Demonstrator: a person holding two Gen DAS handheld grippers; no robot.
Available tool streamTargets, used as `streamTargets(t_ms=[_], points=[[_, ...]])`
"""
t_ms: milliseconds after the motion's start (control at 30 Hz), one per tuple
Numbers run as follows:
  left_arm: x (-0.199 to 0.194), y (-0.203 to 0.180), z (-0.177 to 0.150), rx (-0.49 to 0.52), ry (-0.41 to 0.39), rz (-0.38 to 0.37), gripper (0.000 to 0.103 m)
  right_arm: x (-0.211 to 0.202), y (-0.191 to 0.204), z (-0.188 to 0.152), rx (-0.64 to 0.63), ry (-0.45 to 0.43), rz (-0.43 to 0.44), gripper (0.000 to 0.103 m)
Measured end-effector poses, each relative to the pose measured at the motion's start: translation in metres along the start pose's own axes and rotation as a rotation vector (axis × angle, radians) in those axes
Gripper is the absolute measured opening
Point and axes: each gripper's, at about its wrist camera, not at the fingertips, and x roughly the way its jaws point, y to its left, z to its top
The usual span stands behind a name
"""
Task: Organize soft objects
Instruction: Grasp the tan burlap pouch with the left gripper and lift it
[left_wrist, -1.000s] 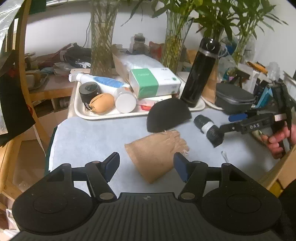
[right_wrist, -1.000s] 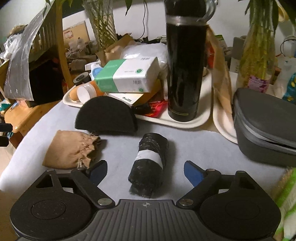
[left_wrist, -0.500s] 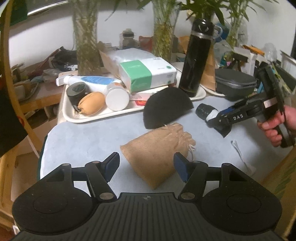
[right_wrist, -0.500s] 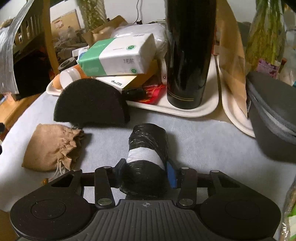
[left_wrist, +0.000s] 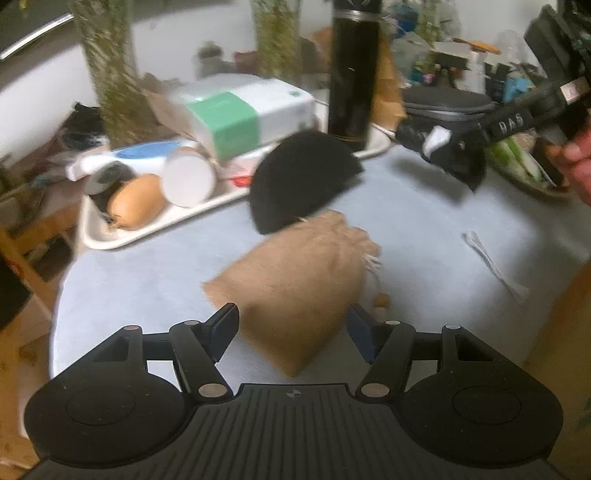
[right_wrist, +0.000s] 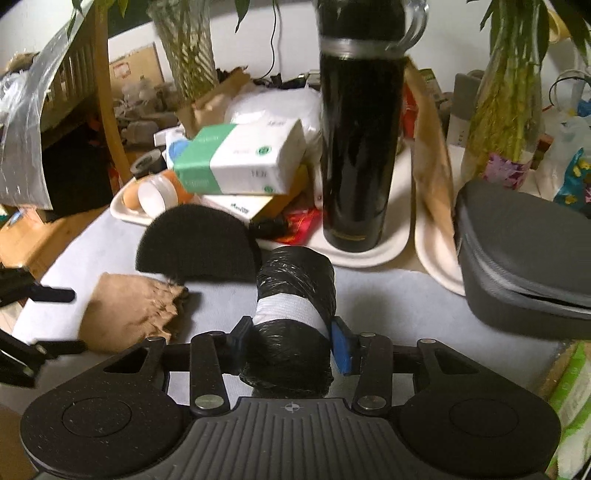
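A pale blue cloth is covering the desk, and clutter is crowding its far edge in front of a white wall. Nearest the left gripper, a tan drawstring pouch is lying flat on the cloth near the front edge, its closed end sitting between the jaws, which are standing apart and not pressing on it. The right gripper has just been closing its jaws on a black plastic-wrapped roll with a white band, and its pads are now pinching the roll's sides; in the left wrist view the roll is hanging clear above the cloth, with a hand showing at the right edge. A white scrap is lying near the desk's right edge. Just behind the pouch, a black half-round sponge is leaning against the rim of a white tray. The tray is holding a green-and-white tissue pack, a white-capped jar, a tan oval case and a tall black flask standing upright. Toward the far right corner, a grey zip case is resting partly on a second tray. Glass vases of green stems are standing at the back.
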Motion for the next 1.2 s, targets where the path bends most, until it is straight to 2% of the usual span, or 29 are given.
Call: streamTargets(t_ms=[133, 267, 300, 367, 400, 433, 467, 500, 533, 633, 833, 967, 1200], points=[[0.007, 0.003, 0.002, -0.033, 0.008, -0.006, 0.062, -0.008, 0.001, 0.002, 0.012, -0.011, 0.018, 0.047], [0.02, 0.0, 0.001, 0.01, 0.053, -0.021, 0.06, -0.011, 0.001, 0.002, 0.017, -0.016, 0.02, 0.047], [0.024, -0.002, 0.0, 0.029, 0.064, -0.016, 0.057, -0.012, 0.0, 0.002, 0.02, -0.018, 0.02, 0.047], [0.026, -0.006, -0.001, 0.072, 0.051, -0.008, 0.054, -0.014, -0.001, 0.002, 0.025, -0.022, 0.018, 0.047], [0.026, -0.006, -0.001, 0.073, 0.051, -0.016, 0.048, -0.015, -0.002, 0.002, 0.026, -0.024, 0.015, 0.047], [0.026, -0.005, 0.0, 0.061, 0.052, -0.015, 0.034, -0.016, -0.002, 0.002, 0.031, -0.025, 0.015, 0.047], [0.026, -0.004, 0.002, 0.05, 0.053, 0.014, 0.026, -0.016, -0.003, 0.001, 0.037, -0.025, 0.015, 0.047], [0.026, -0.002, 0.003, 0.036, 0.06, 0.045, 0.01, -0.017, -0.003, 0.001, 0.04, -0.024, 0.015, 0.047], [0.027, 0.001, 0.003, 0.022, 0.065, 0.056, 0.006, -0.017, -0.003, 0.001, 0.043, -0.021, 0.014, 0.047], [0.026, 0.012, 0.005, -0.057, 0.081, 0.039, 0.005, -0.02, -0.001, 0.0, 0.043, -0.015, 0.021, 0.047], [0.011, 0.013, 0.007, -0.081, 0.065, 0.07, 0.004, -0.037, 0.002, 0.002, 0.043, -0.044, 0.032, 0.047], [-0.008, 0.014, 0.012, -0.12, 0.039, 0.072, 0.004, -0.058, 0.004, 0.001, 0.036, -0.078, 0.038, 0.047], [-0.049, 0.013, 0.017, -0.221, -0.006, 0.086, 0.004, -0.095, 0.011, -0.007, 0.036, -0.07, 0.017, 0.047]])
